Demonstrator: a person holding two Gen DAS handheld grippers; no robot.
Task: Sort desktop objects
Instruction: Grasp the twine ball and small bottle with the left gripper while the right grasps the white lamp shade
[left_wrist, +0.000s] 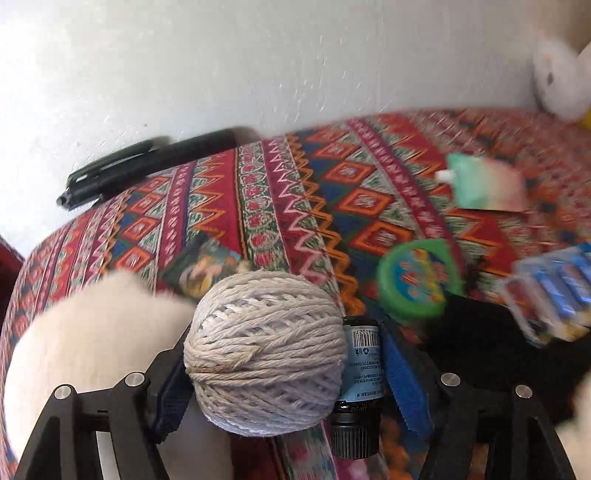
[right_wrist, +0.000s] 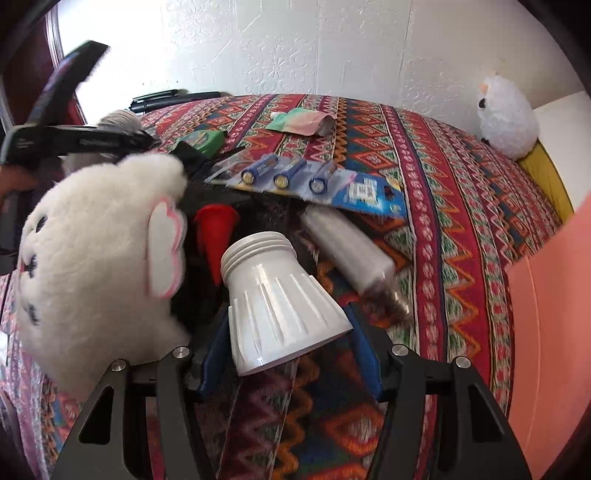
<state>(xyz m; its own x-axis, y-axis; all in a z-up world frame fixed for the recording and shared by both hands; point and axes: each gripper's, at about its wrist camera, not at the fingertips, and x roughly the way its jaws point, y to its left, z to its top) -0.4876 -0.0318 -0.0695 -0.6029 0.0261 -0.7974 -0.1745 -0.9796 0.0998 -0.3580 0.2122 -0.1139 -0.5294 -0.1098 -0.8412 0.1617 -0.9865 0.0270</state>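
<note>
Our left gripper (left_wrist: 284, 354) pinches the twine ball (left_wrist: 266, 350), perhaps a bottle (left_wrist: 360, 373) too; the right gripper (right_wrist: 291, 354) clamps the lamp base (right_wrist: 277, 306) above the cloth (right_wrist: 461, 206). Either round load could squirt free.

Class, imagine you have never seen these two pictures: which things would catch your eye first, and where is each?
A pale ball of twine fills the left gripper, with a small dark labelled bottle beside it. The right gripper clasps a white ribbed bulb base, next to a fluffy white plush toy, all above a bright patterned cloth.
</note>
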